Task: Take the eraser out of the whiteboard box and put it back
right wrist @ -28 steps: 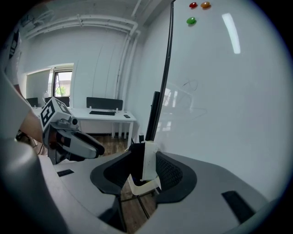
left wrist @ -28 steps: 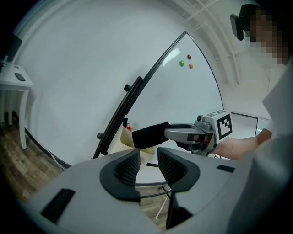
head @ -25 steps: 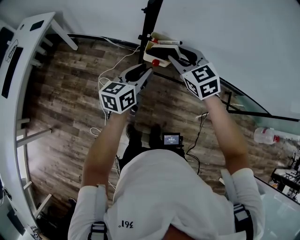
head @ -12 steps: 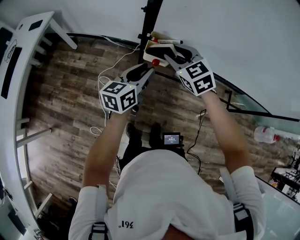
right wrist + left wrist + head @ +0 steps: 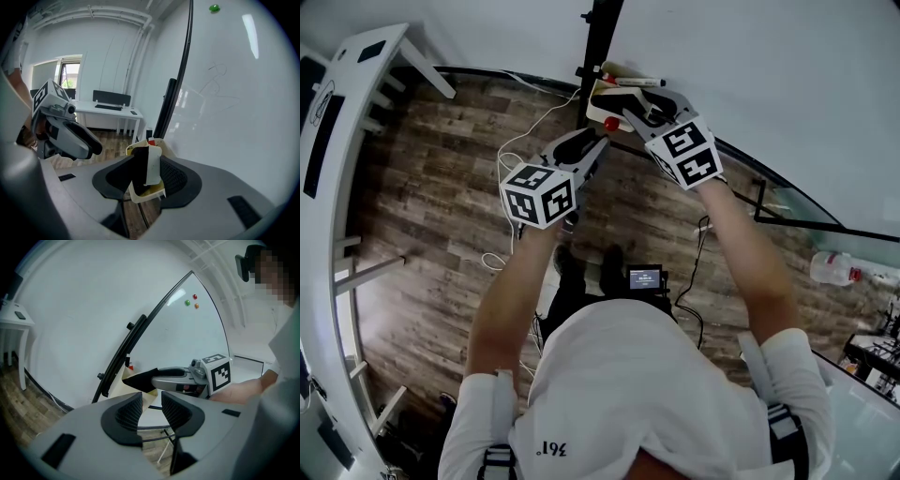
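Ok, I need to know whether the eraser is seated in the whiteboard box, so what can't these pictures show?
- Right gripper view: the eraser, upright in the right tongs, hides the floor of the whiteboard box; whether it touches bottom is unclear.
- Head view: the right tongs cover the eraser and most of the whiteboard box.
- Left gripper view: the right tongs block the whiteboard box's inside.

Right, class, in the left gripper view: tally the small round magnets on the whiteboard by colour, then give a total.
green magnet: 1
red magnet: 1
orange magnet: 1
Total: 3
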The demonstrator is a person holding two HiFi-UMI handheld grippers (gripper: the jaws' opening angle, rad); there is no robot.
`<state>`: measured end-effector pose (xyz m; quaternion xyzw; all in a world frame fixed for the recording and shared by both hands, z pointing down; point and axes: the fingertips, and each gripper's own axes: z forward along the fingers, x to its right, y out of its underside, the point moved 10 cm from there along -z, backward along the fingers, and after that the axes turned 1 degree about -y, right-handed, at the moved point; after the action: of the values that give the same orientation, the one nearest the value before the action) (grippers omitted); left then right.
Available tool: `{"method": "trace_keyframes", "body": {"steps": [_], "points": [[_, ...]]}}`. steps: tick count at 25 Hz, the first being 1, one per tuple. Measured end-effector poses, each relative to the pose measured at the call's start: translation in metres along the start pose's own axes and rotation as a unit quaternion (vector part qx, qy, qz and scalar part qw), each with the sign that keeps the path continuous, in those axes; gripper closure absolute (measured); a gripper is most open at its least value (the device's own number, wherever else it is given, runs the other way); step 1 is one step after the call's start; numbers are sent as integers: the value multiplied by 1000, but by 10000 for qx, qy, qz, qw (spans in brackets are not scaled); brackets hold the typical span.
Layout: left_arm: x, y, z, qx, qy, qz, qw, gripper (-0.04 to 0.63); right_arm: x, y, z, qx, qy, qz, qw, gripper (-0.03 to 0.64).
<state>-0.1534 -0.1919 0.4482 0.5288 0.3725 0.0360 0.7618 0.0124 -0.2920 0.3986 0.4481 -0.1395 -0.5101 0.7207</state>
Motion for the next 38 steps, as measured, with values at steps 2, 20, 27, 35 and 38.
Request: {"method": "trace_keyframes", "body": {"steps": [2,20,27,35,38], "points": [[-1,3,-1,-28,-20,-17,10000,471,1,2,1,20,0,40,10000,437],[5,5,-5,-10,-2,-48,10000,471,2,14,-5,-42,57,174,9998,411],[9,2,-7,58,9,-10,10000,471,3,9,-16,101,162,193,9996,411],[19,-1,-11,117,32,69,9999,471,-1,9,-31,186,234,211,9993,411],[25,-2,-12,141,51,117,9998,471,-2,10,-37,230,273,217,9991,411]]}}
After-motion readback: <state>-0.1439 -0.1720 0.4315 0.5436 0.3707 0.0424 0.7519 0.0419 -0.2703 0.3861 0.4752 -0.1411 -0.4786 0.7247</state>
